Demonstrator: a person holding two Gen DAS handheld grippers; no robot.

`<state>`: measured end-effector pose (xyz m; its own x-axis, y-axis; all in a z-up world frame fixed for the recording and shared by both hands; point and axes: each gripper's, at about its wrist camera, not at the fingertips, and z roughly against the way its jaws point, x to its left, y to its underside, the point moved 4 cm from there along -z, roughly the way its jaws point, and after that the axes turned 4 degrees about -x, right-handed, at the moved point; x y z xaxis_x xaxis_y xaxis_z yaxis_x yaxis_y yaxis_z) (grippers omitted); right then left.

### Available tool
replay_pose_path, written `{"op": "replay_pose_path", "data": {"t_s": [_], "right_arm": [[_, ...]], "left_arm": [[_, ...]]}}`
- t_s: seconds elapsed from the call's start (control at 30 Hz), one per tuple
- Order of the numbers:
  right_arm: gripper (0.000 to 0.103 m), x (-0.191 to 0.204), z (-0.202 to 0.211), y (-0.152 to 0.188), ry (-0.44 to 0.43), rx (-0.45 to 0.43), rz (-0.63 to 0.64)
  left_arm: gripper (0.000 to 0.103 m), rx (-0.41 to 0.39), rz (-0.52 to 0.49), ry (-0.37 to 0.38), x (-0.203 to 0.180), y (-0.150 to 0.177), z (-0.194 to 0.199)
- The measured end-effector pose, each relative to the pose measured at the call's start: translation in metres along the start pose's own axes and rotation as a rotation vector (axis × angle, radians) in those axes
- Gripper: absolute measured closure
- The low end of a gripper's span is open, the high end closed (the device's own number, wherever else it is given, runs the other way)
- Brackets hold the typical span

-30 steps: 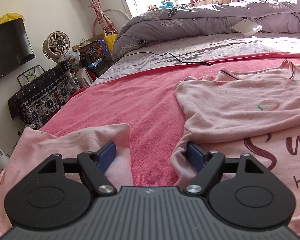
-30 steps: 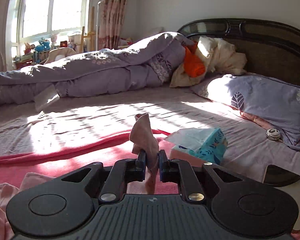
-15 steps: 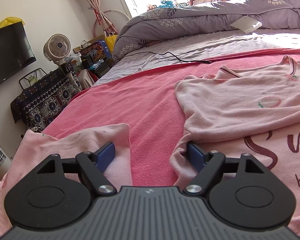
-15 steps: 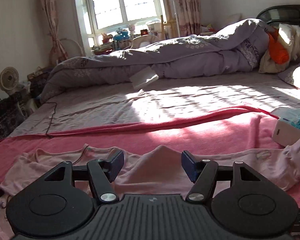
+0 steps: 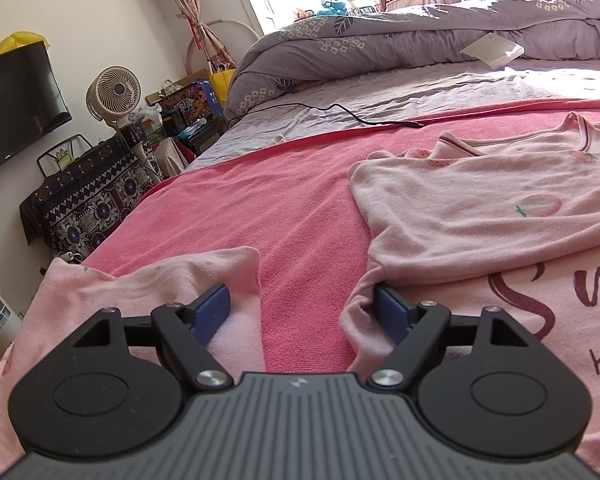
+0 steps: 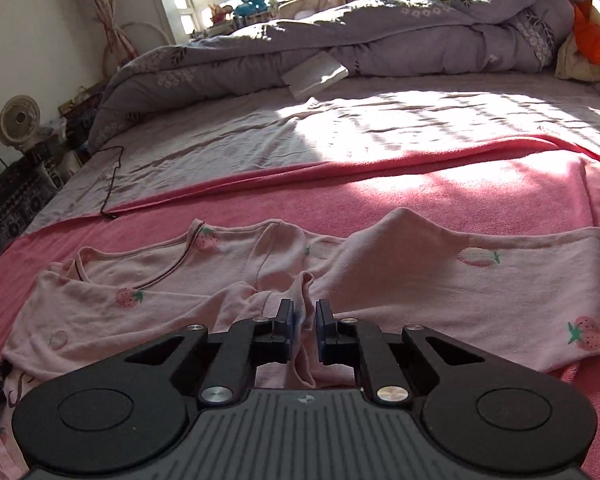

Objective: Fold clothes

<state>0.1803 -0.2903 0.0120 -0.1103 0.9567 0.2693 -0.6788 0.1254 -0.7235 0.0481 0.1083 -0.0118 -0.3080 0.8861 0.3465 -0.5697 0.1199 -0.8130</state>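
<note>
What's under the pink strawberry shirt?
The pink strawberry shirt lies on a red-pink blanket, which shows all around it. Under that is a grey bedsheet. Anything directly beneath the shirt is covered.

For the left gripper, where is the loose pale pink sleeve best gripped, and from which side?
Judging by its pose, the raised cuff edge of the pale pink cotton sleeve, approached low from the near side: the open left gripper already has one finger on it, and the cuff stands off the coral pink towel blanket.

A pale pink strawberry-print top (image 6: 380,280) lay spread flat and rumpled just ahead of the right hand-held gripper (image 6: 303,314), one fold of it pinched up between the fingers, a sleeve stretching right.
</note>
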Motion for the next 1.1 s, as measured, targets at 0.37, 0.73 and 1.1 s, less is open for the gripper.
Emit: {"op": "replay_pose_path", "data": {"t_s": [0.37,0.73,1.1], "right_arm": [[0.053,-0.016,0.010,0.005,-0.166,-0.007,-0.078],[0.039,0.006,-0.027,-0.056,0.131,-0.126,0.310],[0.021,0.045,-0.099,-0.032,-0.066,0.045,0.358]], "left_arm": [[0.022,0.000,-0.002,-0.001,0.000,0.000,0.000],[0.022,0.000,-0.003,-0.002,0.000,0.000,0.000],[0.021,-0.002,-0.001,0.002,-0.001,0.001,0.000]]}}
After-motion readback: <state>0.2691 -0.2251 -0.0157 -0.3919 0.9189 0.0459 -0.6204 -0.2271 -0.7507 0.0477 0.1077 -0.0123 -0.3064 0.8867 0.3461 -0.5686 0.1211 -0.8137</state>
